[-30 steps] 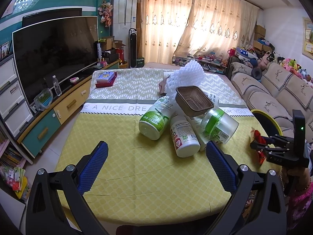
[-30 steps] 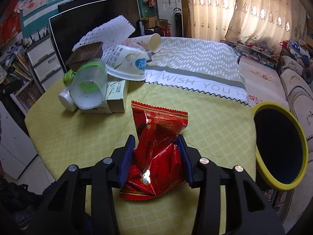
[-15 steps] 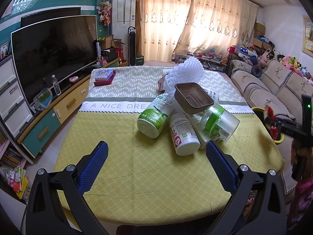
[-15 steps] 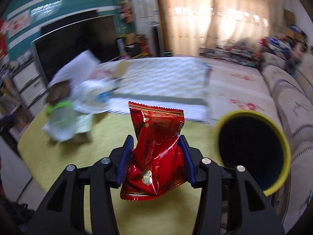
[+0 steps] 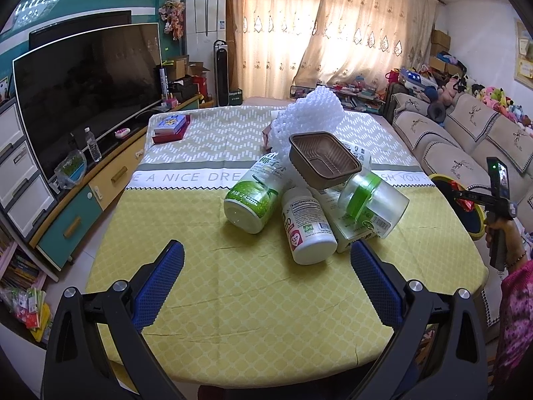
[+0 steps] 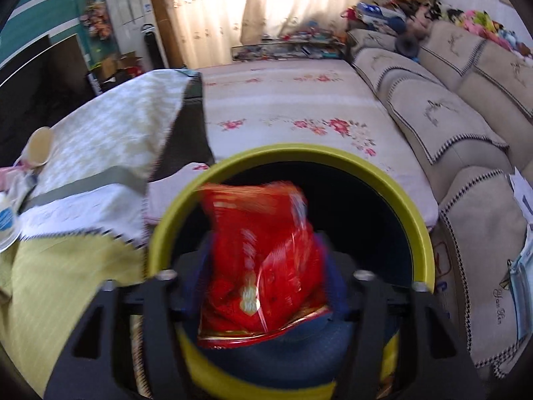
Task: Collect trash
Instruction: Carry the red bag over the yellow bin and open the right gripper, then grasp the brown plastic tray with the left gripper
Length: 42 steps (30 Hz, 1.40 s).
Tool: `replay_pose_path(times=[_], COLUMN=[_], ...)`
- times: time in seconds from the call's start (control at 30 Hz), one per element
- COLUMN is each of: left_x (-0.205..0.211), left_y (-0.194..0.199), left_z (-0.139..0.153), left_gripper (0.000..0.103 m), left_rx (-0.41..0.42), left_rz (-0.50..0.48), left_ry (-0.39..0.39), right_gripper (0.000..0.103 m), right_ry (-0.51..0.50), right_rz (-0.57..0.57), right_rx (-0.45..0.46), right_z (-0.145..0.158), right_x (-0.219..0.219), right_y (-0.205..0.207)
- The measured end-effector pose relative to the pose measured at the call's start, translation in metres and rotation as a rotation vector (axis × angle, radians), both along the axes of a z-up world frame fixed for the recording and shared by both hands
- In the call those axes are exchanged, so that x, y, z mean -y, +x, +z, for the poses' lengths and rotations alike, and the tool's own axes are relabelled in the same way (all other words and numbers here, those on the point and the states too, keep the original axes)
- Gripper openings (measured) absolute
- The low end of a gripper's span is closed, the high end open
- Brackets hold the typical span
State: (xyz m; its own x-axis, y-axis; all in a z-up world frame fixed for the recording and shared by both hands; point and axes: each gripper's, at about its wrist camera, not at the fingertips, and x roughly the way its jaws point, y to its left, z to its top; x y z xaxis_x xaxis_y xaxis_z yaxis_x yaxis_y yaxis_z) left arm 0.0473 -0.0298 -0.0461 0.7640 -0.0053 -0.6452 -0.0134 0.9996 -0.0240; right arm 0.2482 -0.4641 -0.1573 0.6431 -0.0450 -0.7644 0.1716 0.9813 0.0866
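Note:
My right gripper (image 6: 266, 266) is shut on a red snack wrapper (image 6: 263, 246) and holds it over the mouth of a yellow-rimmed bin (image 6: 423, 230) beside the table. The left wrist view shows that gripper (image 5: 466, 200) at the far right over the bin (image 5: 474, 230). My left gripper (image 5: 266, 280) is open and empty above the yellow tablecloth (image 5: 233, 300). Ahead of it lies a trash pile: a green bottle (image 5: 253, 196), a white supplement bottle (image 5: 308, 230), a clear jar with green lid (image 5: 373, 200), a brown tray (image 5: 323, 160) and white foam netting (image 5: 309, 116).
A TV (image 5: 86, 90) and a low cabinet (image 5: 76, 206) stand left of the table. A sofa (image 6: 449, 106) runs along the right, close behind the bin. A book (image 5: 171, 126) lies at the table's far left. A paper cup (image 6: 38, 146) lies on the table.
My right gripper has swung right with the red wrapper, from over the table to over the bin's mouth. The left gripper has stayed open and nearly still.

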Motion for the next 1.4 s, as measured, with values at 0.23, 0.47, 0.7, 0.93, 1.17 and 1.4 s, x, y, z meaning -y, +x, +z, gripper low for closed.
replay_pose_path(times=[0.23,0.47,0.7,0.93,1.17,1.4], left_x=[0.007,0.017,0.023,0.034,0.042,0.03], left_y=[0.006,0.014,0.017,0.03,0.071,0.111], left_z=[-0.003,-0.01,-0.01,-0.009,0.005,0.016], left_gripper=[0.098,0.098,0.098,0.098,0.098,0.068], left_rx=[-0.013,-0.031,-0.035,-0.025,0.007,-0.02], left_rz=[-0.01,-0.04,-0.048,-0.074,-0.099,-0.062], left_ry=[0.009,0.009,0.013,0.033,0.015,-0.038], right_gripper=[0.075,0.086,0.089,0.092,0.093,0.093], right_ry=[0.004,-0.011,0.05,0.068,0.069,0.098], right_rz=[-0.037,-0.049,-0.053,-0.033,0.047,0.045], right_rx=[0.03,0.012,0.026,0.146,0.252,0.265], right_z=[0.003,0.0,0.006,0.042,0.063,0.064], right_x=[0.006,0.011,0.013,-0.017,-0.064,-0.07], right_y=[-0.007,-0.002,-0.009,-0.051,-0.102,-0.126])
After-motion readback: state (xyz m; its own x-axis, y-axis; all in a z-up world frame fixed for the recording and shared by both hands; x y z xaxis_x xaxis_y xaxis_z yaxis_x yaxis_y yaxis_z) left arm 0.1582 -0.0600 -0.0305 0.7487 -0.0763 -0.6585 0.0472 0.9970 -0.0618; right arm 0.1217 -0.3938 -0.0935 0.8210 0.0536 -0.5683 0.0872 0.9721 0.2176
